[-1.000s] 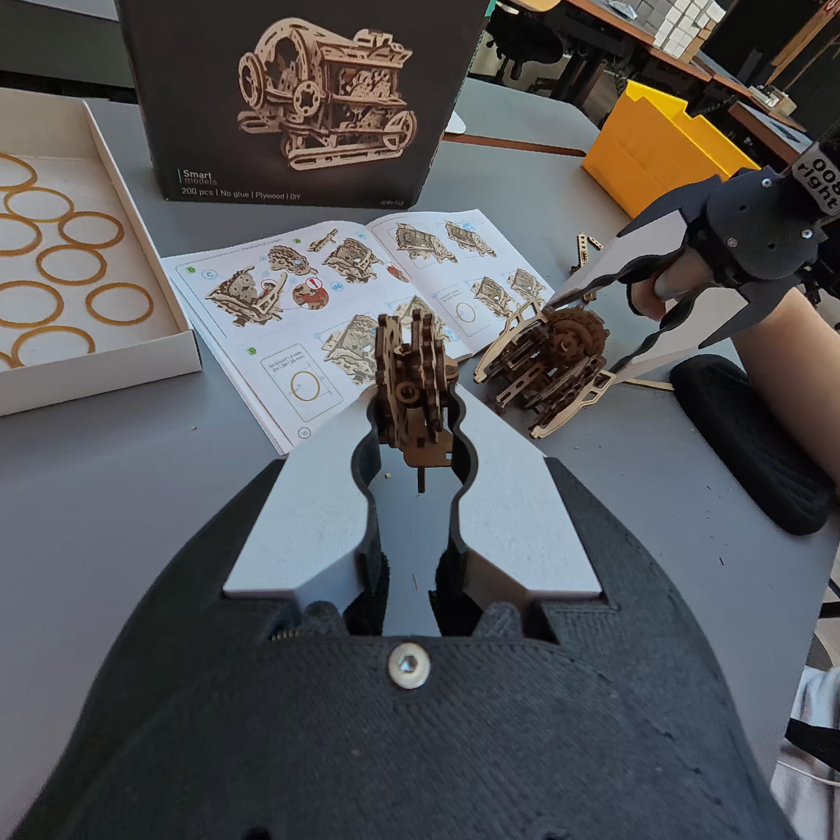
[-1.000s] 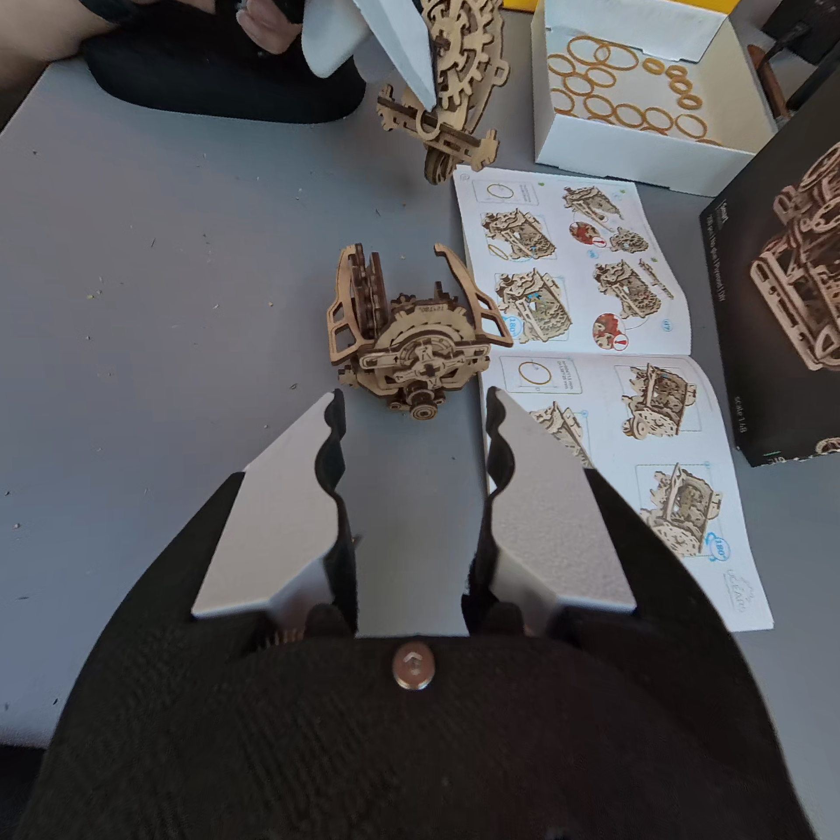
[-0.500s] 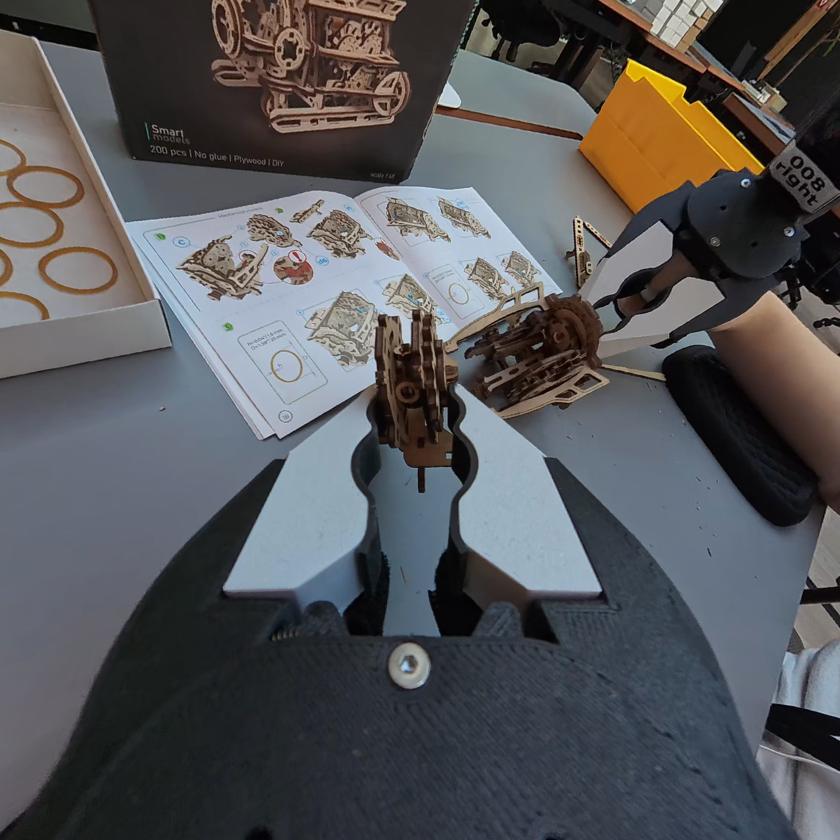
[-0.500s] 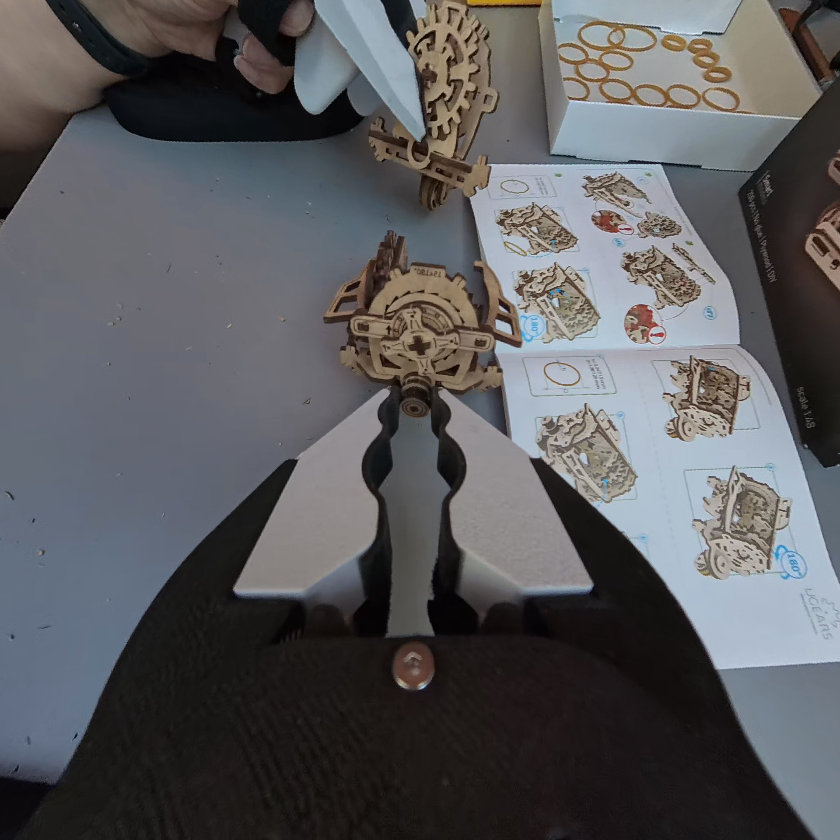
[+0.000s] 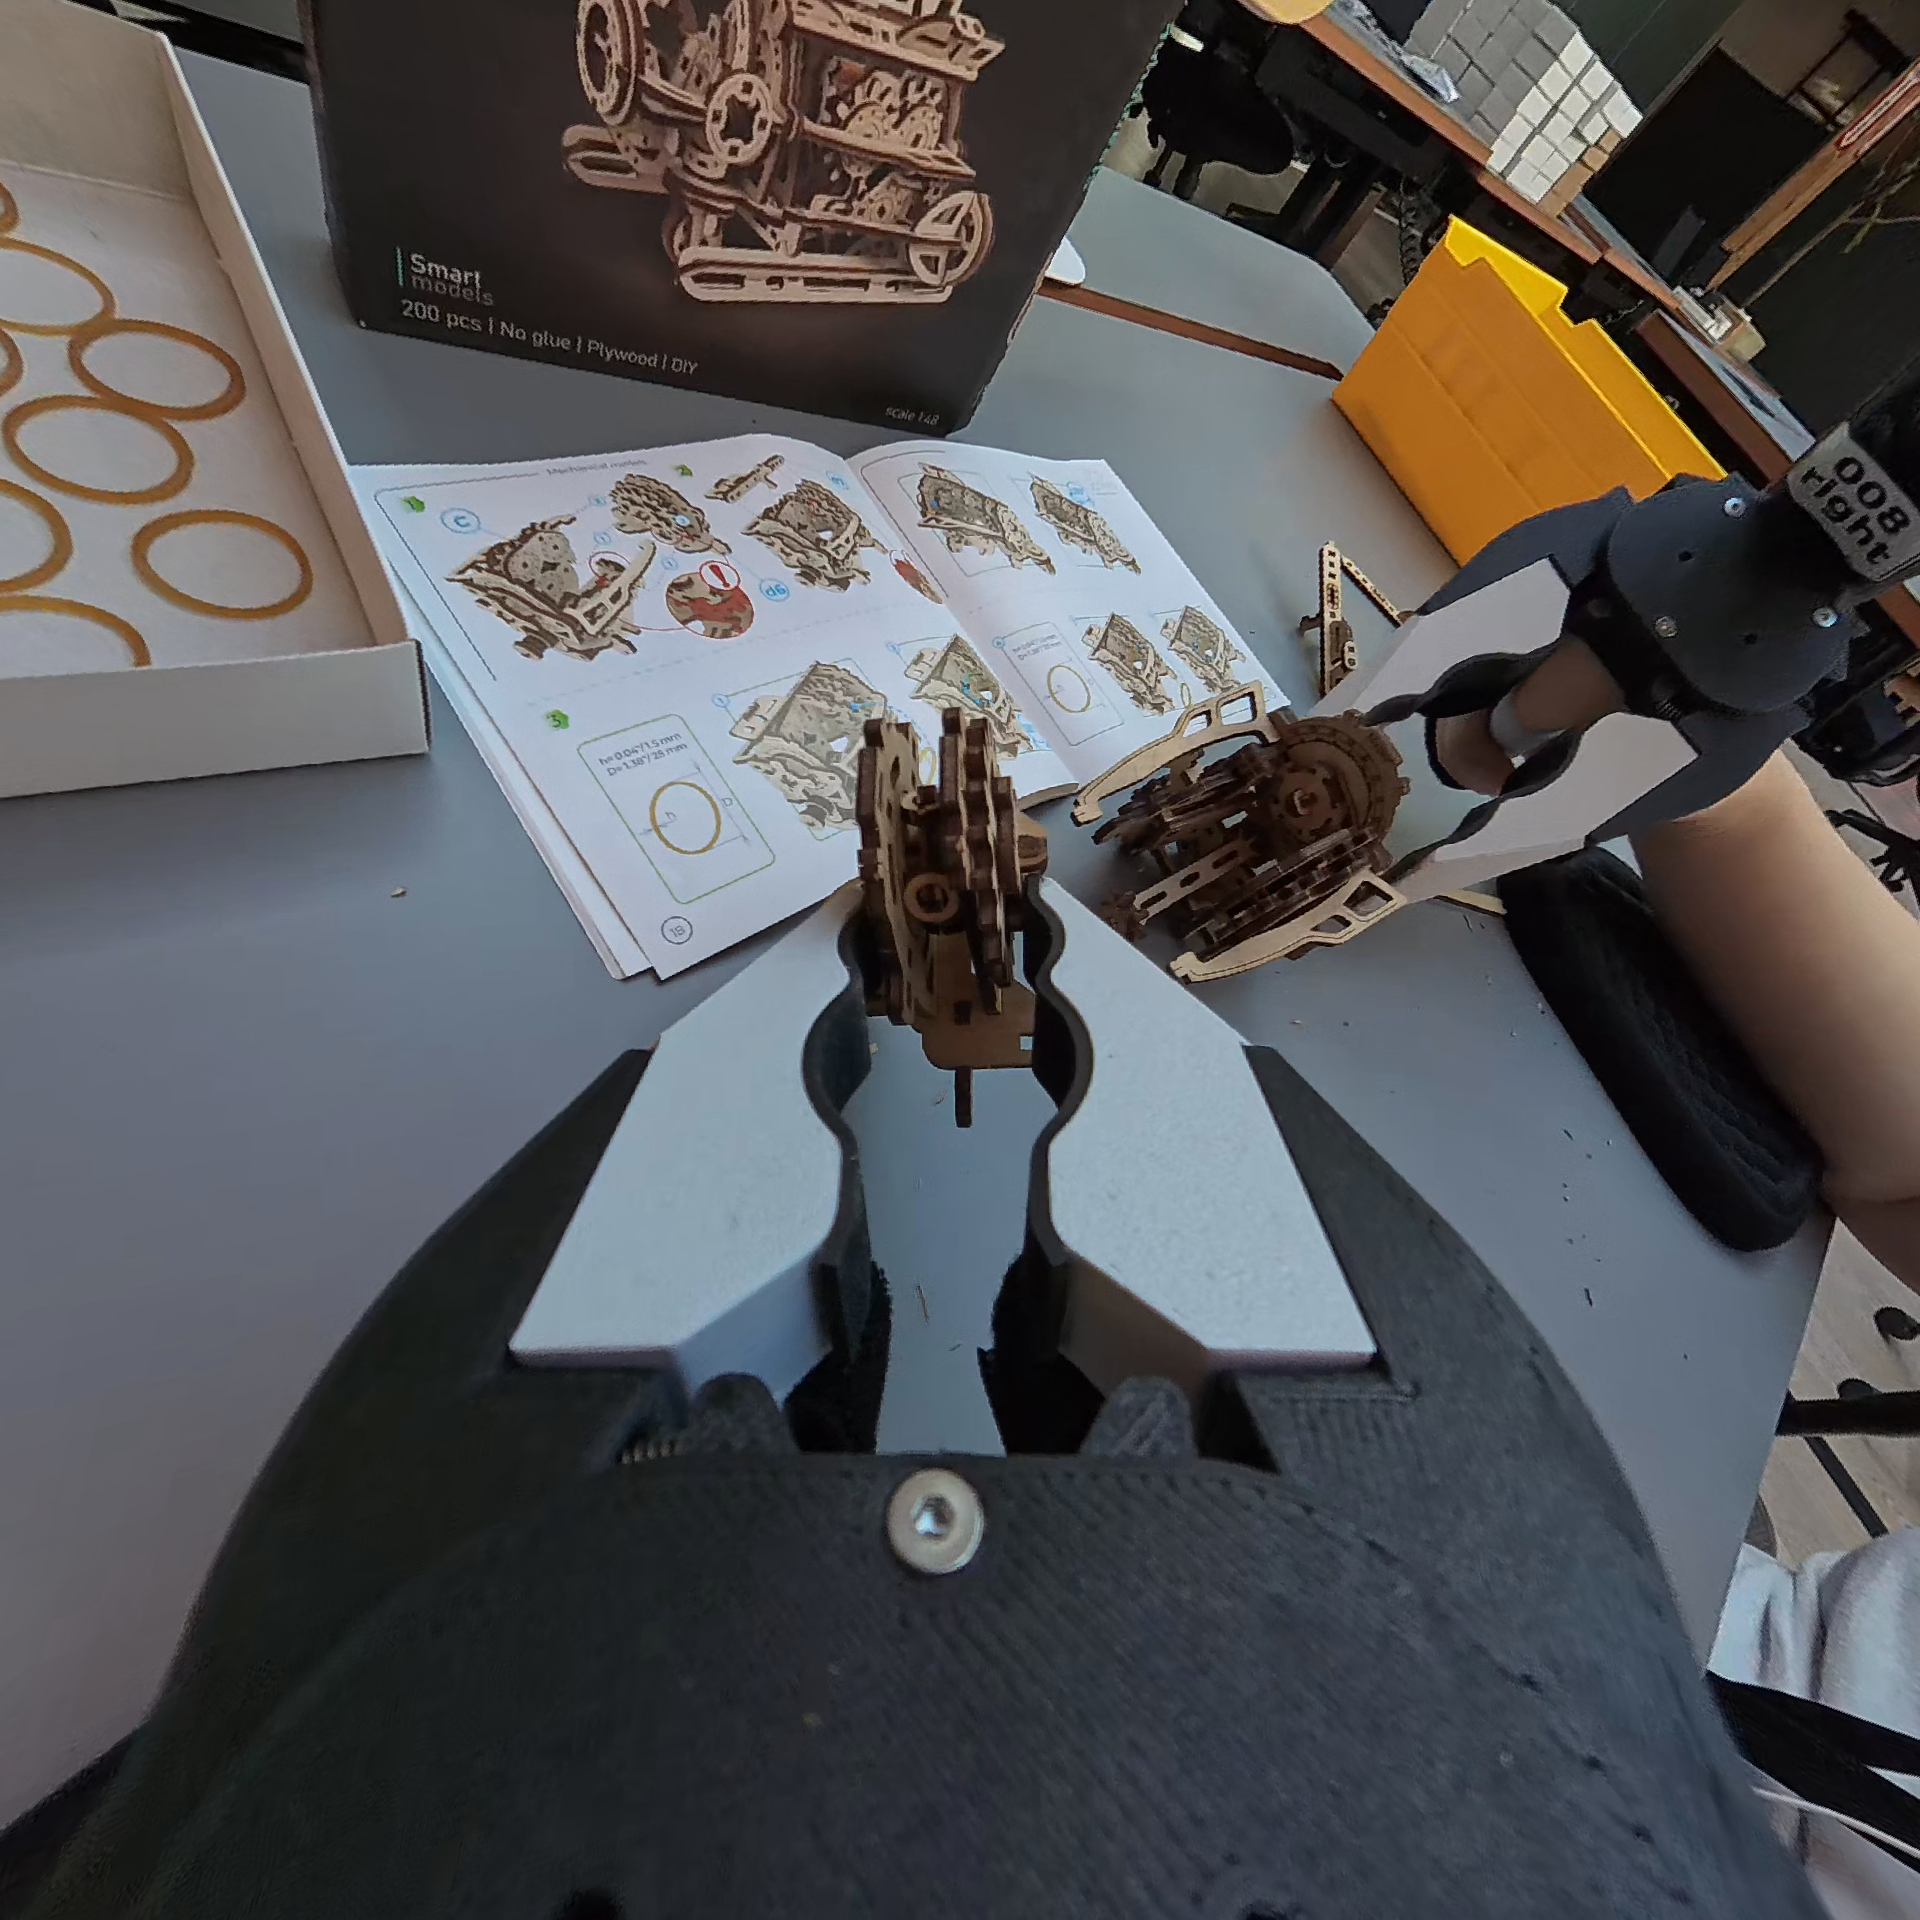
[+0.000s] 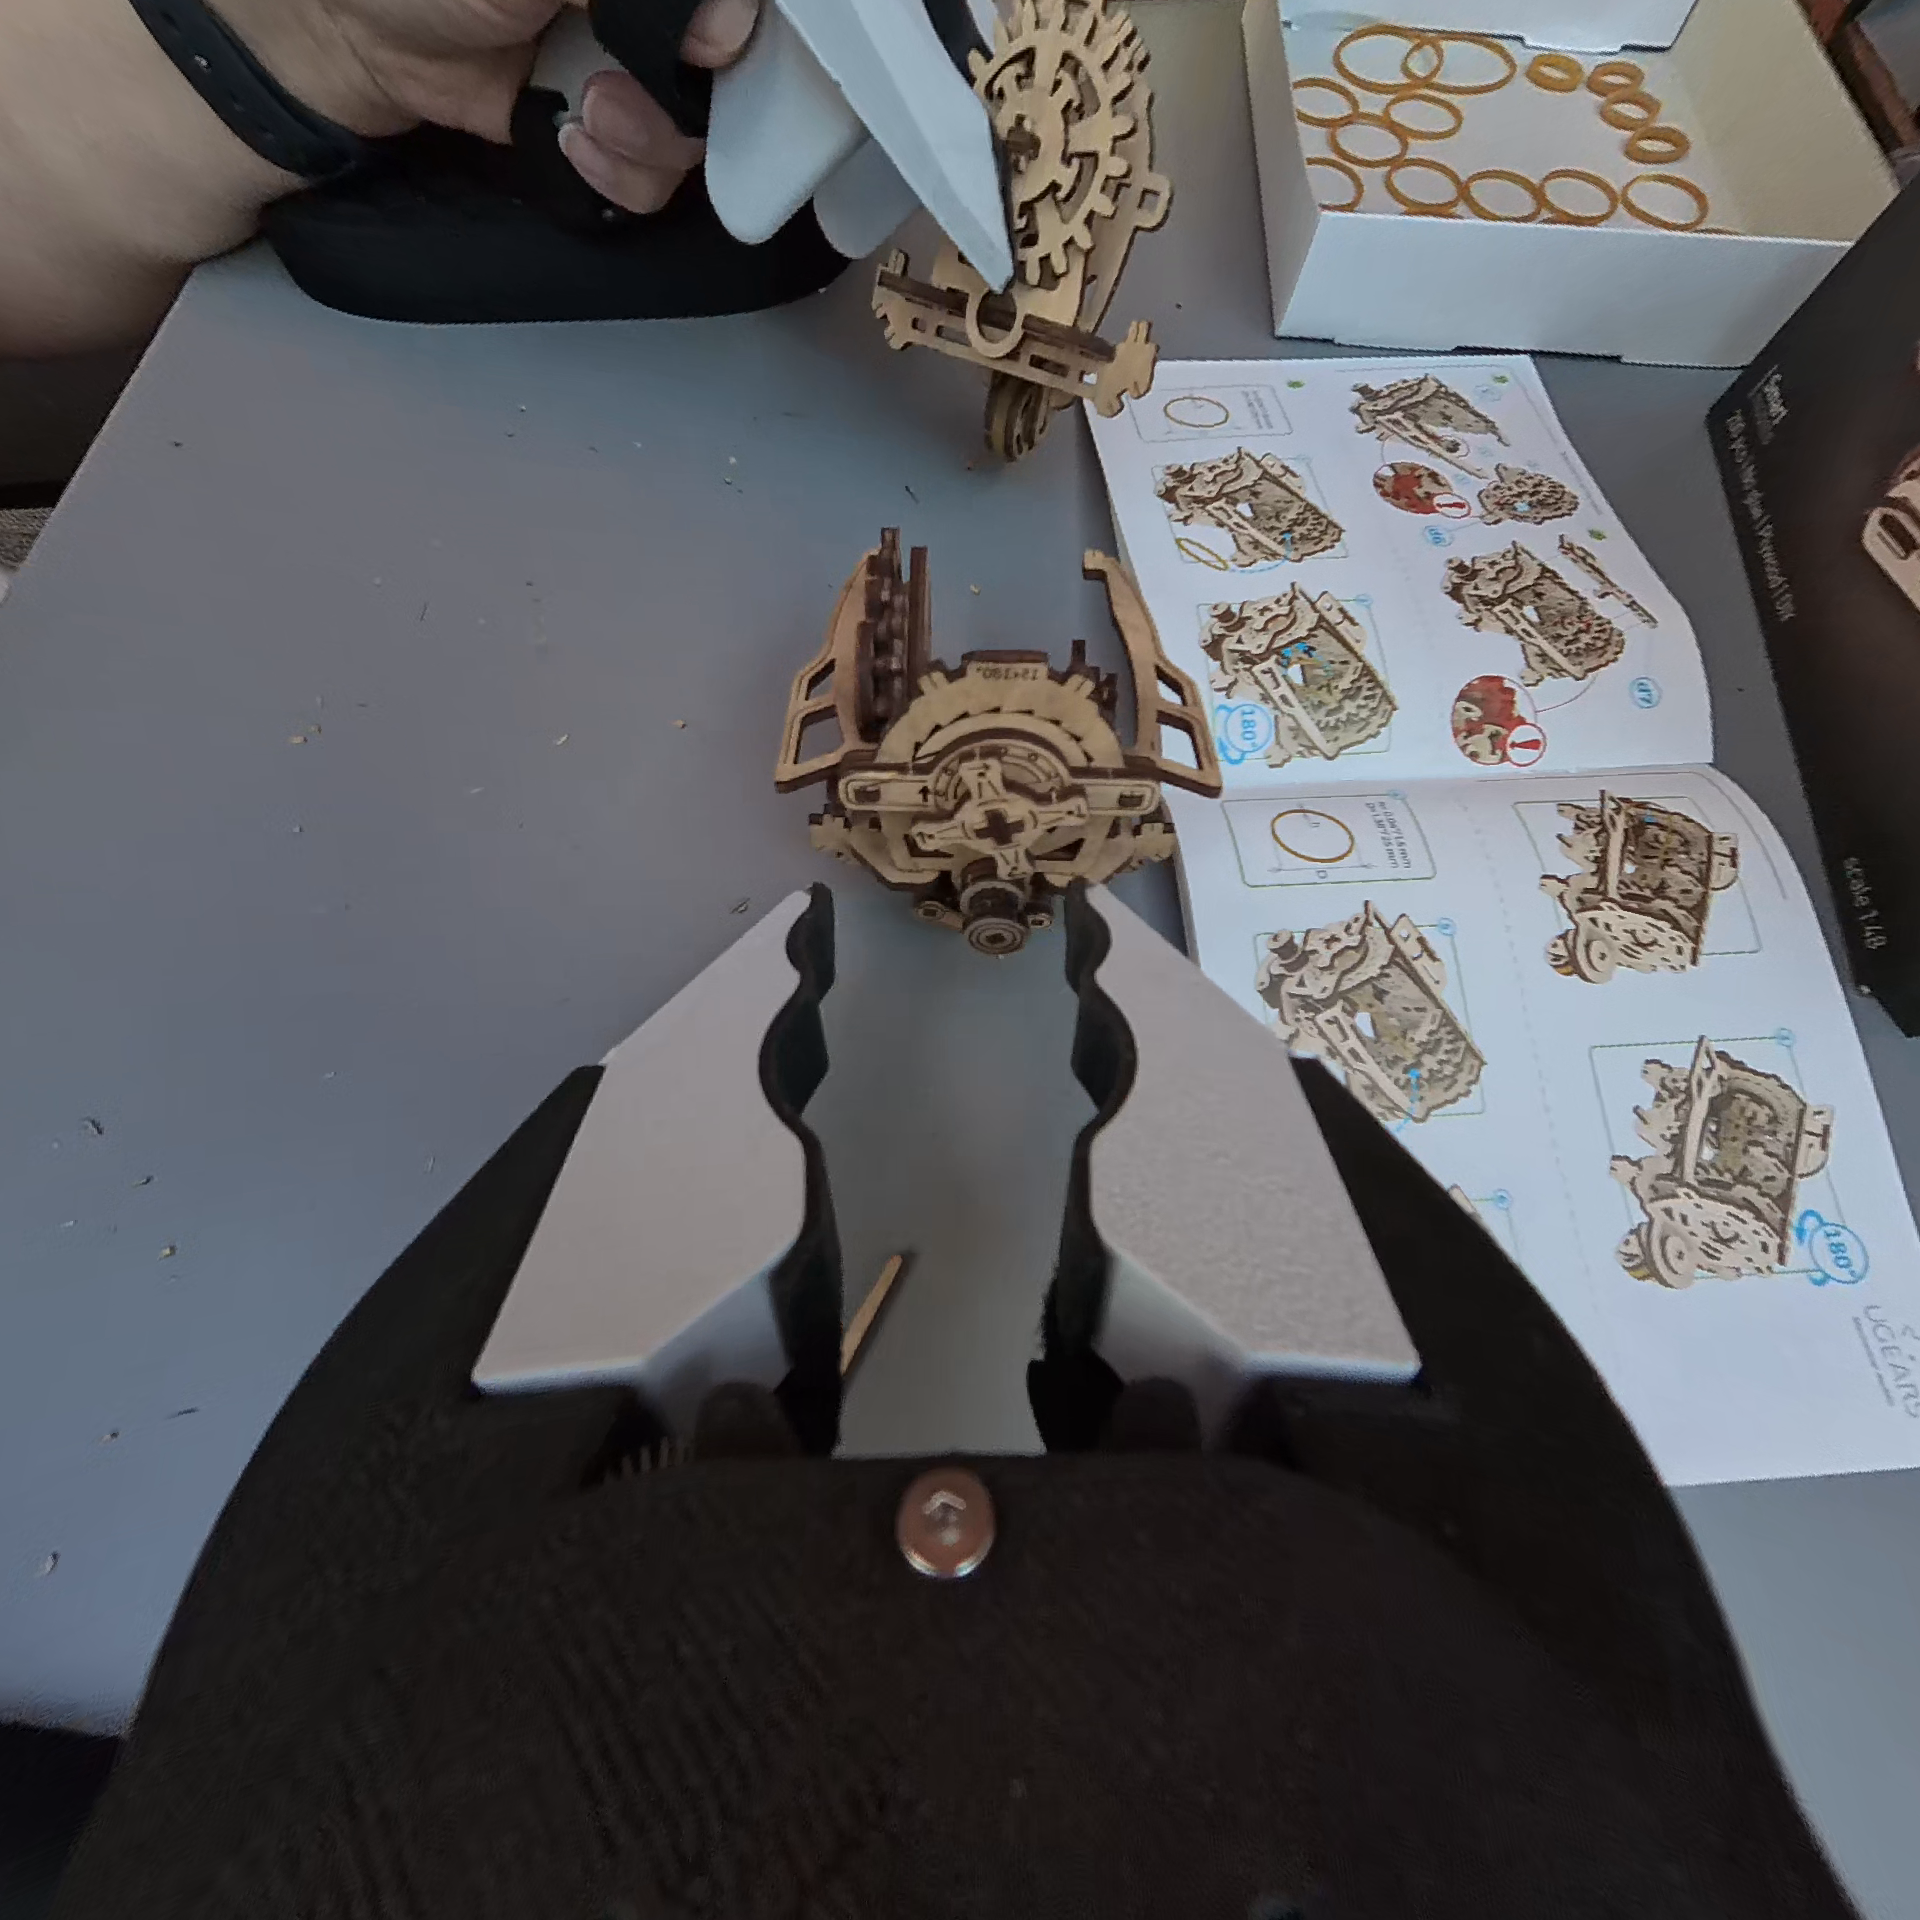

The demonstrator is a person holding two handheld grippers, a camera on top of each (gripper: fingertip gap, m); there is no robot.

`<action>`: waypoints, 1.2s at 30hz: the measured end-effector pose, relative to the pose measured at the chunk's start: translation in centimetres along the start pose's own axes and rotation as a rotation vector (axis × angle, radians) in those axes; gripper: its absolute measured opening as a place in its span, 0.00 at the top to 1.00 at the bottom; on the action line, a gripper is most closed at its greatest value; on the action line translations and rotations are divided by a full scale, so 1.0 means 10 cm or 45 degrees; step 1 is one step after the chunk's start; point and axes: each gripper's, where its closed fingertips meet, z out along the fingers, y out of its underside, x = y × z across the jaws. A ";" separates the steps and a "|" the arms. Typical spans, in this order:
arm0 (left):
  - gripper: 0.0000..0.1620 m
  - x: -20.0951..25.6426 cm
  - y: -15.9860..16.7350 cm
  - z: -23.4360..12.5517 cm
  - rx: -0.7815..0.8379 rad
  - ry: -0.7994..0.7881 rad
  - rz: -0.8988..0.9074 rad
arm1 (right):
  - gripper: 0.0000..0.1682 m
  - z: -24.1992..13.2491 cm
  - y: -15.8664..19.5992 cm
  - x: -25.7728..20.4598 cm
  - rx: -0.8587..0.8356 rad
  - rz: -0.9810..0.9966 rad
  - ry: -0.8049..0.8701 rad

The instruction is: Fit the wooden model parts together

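The right gripper (image 6: 945, 914), whose jaws half a second earlier had pinched the small round hub of the pale, laser-cut wooden frame assembly (image 6: 987, 769), now stood apart again, a fingertip on either side of that hub and gripping nothing. The assembly sat on the grey table (image 6: 416, 727), its right edge overlapping the open instruction booklet (image 6: 1558, 831). The left gripper (image 5: 951, 935) had stayed clamped on the darker wooden gear cluster (image 5: 940, 873), held clear of the table left of the assembly. Judging by this, the right-hand hold was being reset, and the two parts remained unjoined.
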 end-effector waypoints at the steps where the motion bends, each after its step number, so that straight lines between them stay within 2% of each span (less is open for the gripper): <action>1: 0.85 -0.01 0.00 0.00 0.001 -0.012 0.007 | 0.71 -0.02 -0.02 0.02 0.008 0.011 0.011; 4: 0.85 -0.02 0.02 0.01 -0.007 -0.059 0.049 | 0.54 -0.05 -0.14 0.03 0.069 0.093 0.007; 8: 0.85 -0.02 0.05 0.03 -0.034 -0.135 0.147 | 0.39 0.01 -0.18 0.12 0.049 0.147 0.108; 18: 0.85 0.01 0.09 0.06 -0.064 -0.179 0.245 | 0.37 0.22 -0.18 0.08 -0.024 -0.023 0.256; 21: 0.85 0.02 0.09 0.06 -0.065 -0.177 0.255 | 0.36 0.28 -0.19 0.08 -0.020 0.030 0.209; 26: 0.85 0.03 0.09 0.05 -0.060 -0.170 0.257 | 0.46 0.28 -0.23 0.09 0.074 0.107 0.150; 31: 0.85 0.04 0.09 0.04 -0.054 -0.155 0.249 | 0.43 0.28 -0.20 0.12 0.110 0.108 0.155; 36: 0.85 0.05 0.09 0.03 -0.043 -0.141 0.242 | 0.47 0.28 -0.19 0.08 0.156 0.162 0.106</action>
